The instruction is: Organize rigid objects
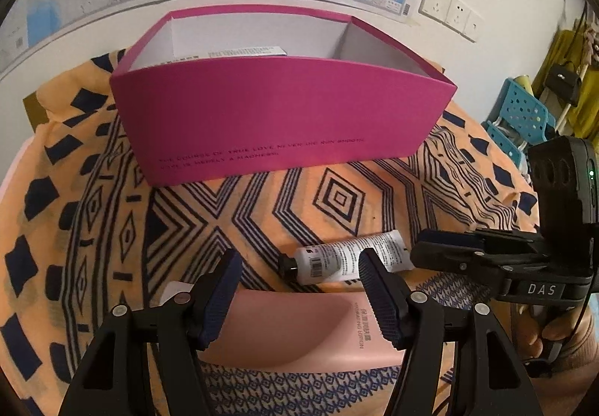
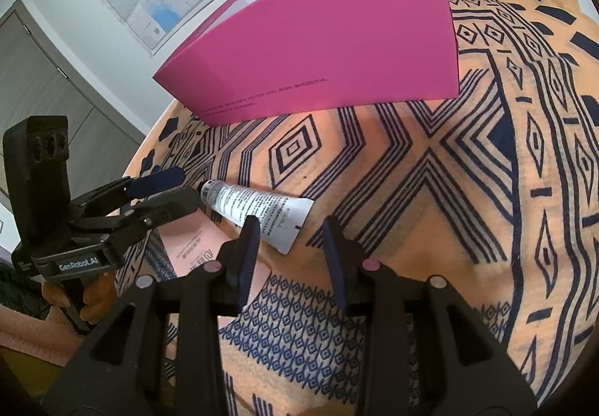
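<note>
Smooth pink lotion box (image 1: 299, 330), flat white tube (image 1: 348, 259)

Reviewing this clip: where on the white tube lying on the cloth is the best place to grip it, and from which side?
Probably mid-body on the white tube, coming down from above with the fingers across its short width. It lies flat on the patterned cloth; the black cap end tapers narrow and the crimped tail is thin, so the round middle gives the pads most to press on.

Tube (image 1: 348, 259) between box (image 1: 284, 116) and carton (image 1: 299, 330), on cloth (image 1: 93, 214)
</note>
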`<state>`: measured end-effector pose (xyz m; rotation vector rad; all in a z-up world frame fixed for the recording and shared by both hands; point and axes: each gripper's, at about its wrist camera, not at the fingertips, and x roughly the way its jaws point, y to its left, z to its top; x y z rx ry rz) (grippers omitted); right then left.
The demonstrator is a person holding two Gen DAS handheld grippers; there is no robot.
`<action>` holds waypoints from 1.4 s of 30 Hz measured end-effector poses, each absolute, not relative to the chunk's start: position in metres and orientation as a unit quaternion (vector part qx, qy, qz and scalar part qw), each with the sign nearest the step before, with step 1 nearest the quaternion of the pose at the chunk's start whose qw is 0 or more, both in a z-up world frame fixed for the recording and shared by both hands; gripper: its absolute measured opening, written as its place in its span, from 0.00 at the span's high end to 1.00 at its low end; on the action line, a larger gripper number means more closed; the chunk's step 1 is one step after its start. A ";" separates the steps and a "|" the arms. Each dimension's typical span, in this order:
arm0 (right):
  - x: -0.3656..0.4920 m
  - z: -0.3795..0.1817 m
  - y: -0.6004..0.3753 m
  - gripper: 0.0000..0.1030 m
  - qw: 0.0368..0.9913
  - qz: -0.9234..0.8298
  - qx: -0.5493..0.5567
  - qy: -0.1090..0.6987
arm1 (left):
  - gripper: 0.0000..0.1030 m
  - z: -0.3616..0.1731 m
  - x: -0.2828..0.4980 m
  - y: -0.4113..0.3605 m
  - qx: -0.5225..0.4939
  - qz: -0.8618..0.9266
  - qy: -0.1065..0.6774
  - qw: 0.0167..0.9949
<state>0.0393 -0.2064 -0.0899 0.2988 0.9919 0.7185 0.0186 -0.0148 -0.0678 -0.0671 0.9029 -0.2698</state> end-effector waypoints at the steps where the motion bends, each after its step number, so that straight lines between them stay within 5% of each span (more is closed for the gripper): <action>1: 0.039 -0.090 -0.206 0.64 0.808 0.336 0.140 0.464 | 0.44 -0.068 0.019 -0.015 -0.033 -0.134 0.436 0.889; 13: 0.042 -0.089 -0.197 0.64 0.810 0.337 0.130 0.462 | 0.61 -0.073 0.021 -0.023 -0.041 -0.166 0.454 0.874; 42: 0.042 -0.084 -0.210 0.56 0.818 0.327 0.164 0.444 | 0.61 -0.075 0.027 -0.033 -0.055 -0.171 0.461 0.869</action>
